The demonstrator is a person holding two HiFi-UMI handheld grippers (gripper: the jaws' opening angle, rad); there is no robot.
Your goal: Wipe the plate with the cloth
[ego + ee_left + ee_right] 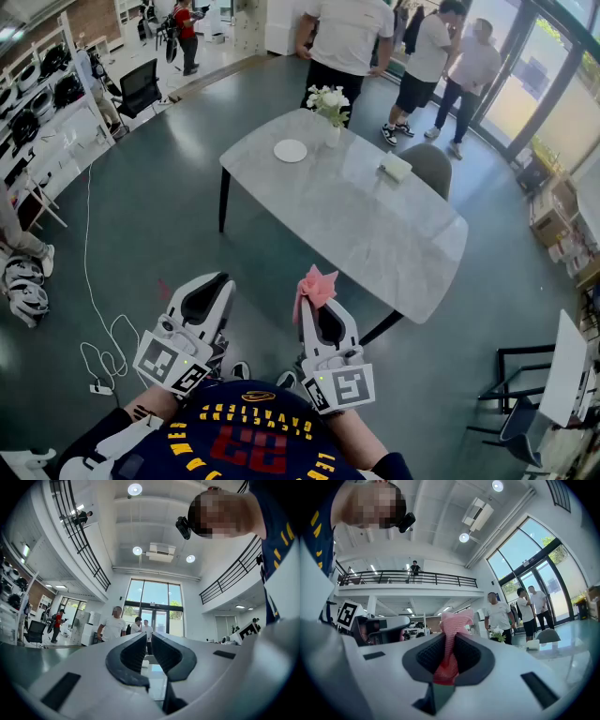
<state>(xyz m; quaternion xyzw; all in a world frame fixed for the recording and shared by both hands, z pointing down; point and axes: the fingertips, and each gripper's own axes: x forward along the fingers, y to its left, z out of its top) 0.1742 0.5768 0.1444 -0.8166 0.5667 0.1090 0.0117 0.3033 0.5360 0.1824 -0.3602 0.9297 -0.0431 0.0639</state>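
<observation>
Before table (375,225), cloth (316,284) in right claw (318,306)

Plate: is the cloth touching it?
No, the pink cloth is clamped in the right gripper, well short of the plate on the table.

Head view steeply down, gripper views level, forward (sharing table (375,225))

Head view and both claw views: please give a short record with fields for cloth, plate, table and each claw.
cloth: pink, sticking up from the right claw
plate: white, bare, on the table near a vase of flowers
left claw: jaws slightly apart, nothing between
right claw: shut on the cloth
position: both claws short of the table
</observation>
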